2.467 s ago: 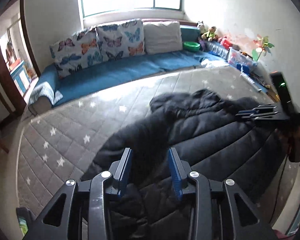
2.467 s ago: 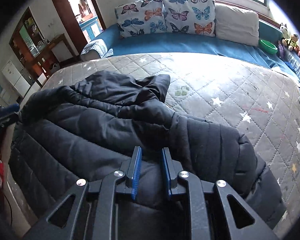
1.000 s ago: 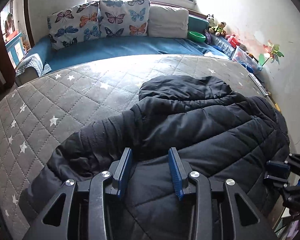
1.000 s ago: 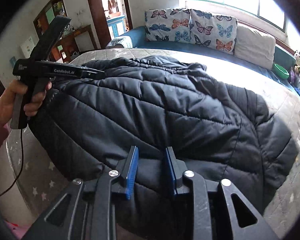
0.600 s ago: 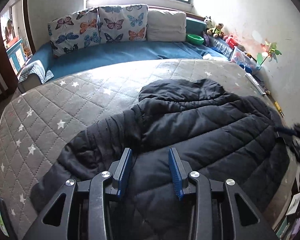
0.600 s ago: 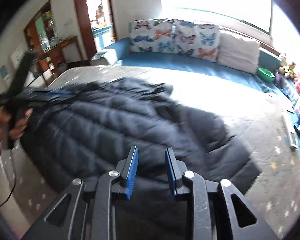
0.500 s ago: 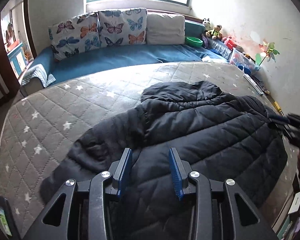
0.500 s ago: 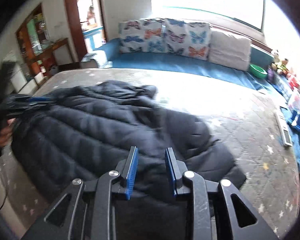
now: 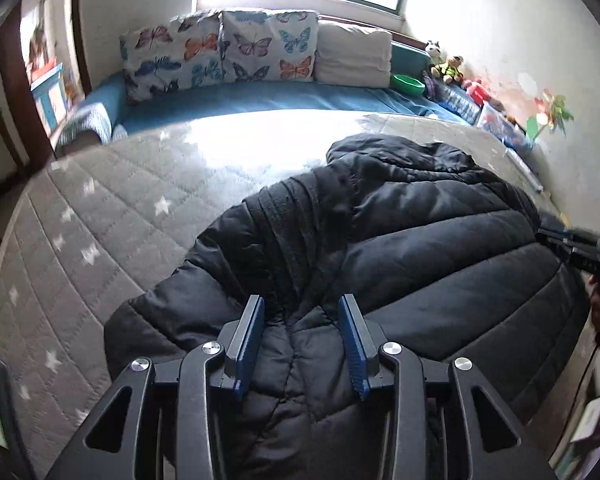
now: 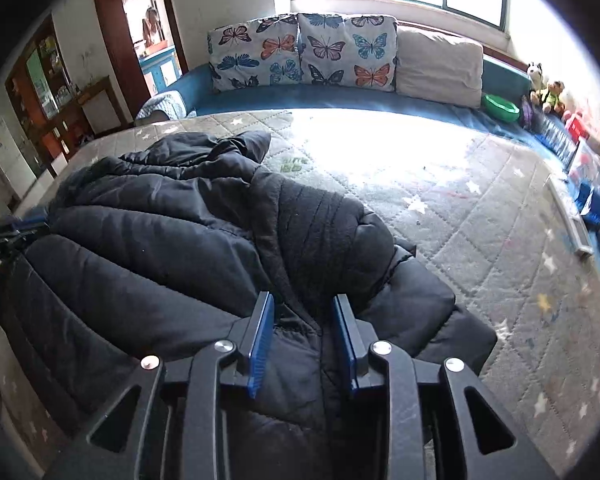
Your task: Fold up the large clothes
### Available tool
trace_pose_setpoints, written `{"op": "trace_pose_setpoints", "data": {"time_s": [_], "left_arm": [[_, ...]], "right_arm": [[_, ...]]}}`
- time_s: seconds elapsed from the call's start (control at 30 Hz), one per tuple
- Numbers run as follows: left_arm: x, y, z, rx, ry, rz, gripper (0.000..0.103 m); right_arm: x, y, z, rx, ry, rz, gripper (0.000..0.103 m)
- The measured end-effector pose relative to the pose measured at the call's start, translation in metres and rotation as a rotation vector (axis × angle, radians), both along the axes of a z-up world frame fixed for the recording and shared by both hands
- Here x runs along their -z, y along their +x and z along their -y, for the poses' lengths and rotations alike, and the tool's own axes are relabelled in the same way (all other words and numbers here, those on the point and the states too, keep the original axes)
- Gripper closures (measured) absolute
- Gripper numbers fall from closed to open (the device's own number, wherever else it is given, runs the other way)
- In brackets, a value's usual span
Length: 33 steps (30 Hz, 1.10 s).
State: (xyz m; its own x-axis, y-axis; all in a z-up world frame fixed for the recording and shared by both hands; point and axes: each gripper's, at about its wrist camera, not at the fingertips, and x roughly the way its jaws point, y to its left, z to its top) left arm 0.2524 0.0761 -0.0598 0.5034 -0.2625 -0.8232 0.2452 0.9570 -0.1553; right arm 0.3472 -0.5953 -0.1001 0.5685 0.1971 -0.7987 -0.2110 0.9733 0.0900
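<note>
A large black puffer jacket (image 9: 400,248) lies spread on the grey star-quilted mattress (image 9: 112,216), hood toward the far side. My left gripper (image 9: 302,312) is open just above the jacket's near left part, by a sleeve. My right gripper (image 10: 303,312) is open and empty over the jacket (image 10: 188,240) near its right sleeve. The right gripper also shows at the right edge of the left wrist view (image 9: 572,246), and the left gripper at the left edge of the right wrist view (image 10: 8,236).
Butterfly cushions (image 9: 220,52) and a beige pillow (image 9: 354,58) line a blue bench under the window. A green bowl (image 9: 408,82), toys and boxes (image 9: 496,116) run along the right wall. A doorway and wooden furniture (image 10: 60,92) stand at left.
Both grippers have shifted over the jacket and stay open. The right gripper has come lower toward the right sleeve; the jacket's sleeve now lies folded over the body.
</note>
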Motion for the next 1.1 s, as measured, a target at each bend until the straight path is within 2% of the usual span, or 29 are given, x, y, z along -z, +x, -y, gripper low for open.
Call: {"op": "trace_pose_setpoints", "data": {"time_s": [0.1, 0.2, 0.27, 0.3, 0.33, 0.43, 0.53, 0.57, 0.6, 0.67, 0.8, 0.9, 1.1], "left_arm": [[0.001, 0.003, -0.009, -0.013, -0.059, -0.024, 0.06], [-0.007, -0.001, -0.008, -0.012, -0.038, -0.009, 0.06], [-0.019, -0.007, -0.007, -0.012, -0.026, 0.009, 0.06], [-0.026, -0.011, -0.009, -0.014, -0.024, 0.024, 0.06], [-0.033, -0.016, -0.012, -0.018, -0.026, 0.038, 0.055], [-0.054, -0.03, -0.026, -0.05, -0.013, 0.08, 0.03], [-0.072, -0.047, -0.039, -0.087, 0.061, 0.151, 0.018], [-0.075, -0.051, -0.044, -0.106, 0.07, 0.155, 0.006], [-0.076, -0.054, -0.051, -0.12, 0.057, 0.149, 0.0], [-0.075, -0.06, -0.061, -0.13, 0.024, 0.139, 0.0], [-0.059, -0.06, -0.08, -0.19, 0.006, 0.076, 0.0], [-0.04, -0.052, -0.088, -0.203, -0.078, 0.0, 0.0], [-0.006, -0.04, -0.096, -0.215, -0.201, -0.077, 0.0]], "right_arm": [[0.001, -0.002, 0.003, 0.0, 0.01, 0.005, 0.069], [-0.003, -0.004, 0.001, -0.013, -0.012, 0.008, 0.066], [-0.009, -0.005, 0.002, -0.008, -0.015, 0.011, 0.061], [-0.015, -0.007, 0.003, -0.009, -0.01, 0.022, 0.054], [-0.025, -0.013, 0.005, -0.012, 0.006, 0.047, 0.042], [-0.041, -0.025, 0.01, -0.012, 0.041, 0.071, 0.022], [-0.055, -0.039, 0.019, -0.012, 0.069, 0.078, 0.016], [-0.058, -0.044, 0.024, -0.012, 0.094, 0.068, 0.015], [-0.059, -0.048, 0.028, -0.006, 0.108, 0.052, 0.011], [-0.058, -0.056, 0.034, 0.003, 0.119, 0.029, 0.01], [-0.05, -0.068, 0.044, 0.03, 0.117, -0.011, 0.01], [-0.037, -0.07, 0.053, 0.05, 0.121, -0.054, 0.01], [-0.007, -0.065, 0.068, 0.078, 0.254, -0.155, 0.01]]}}
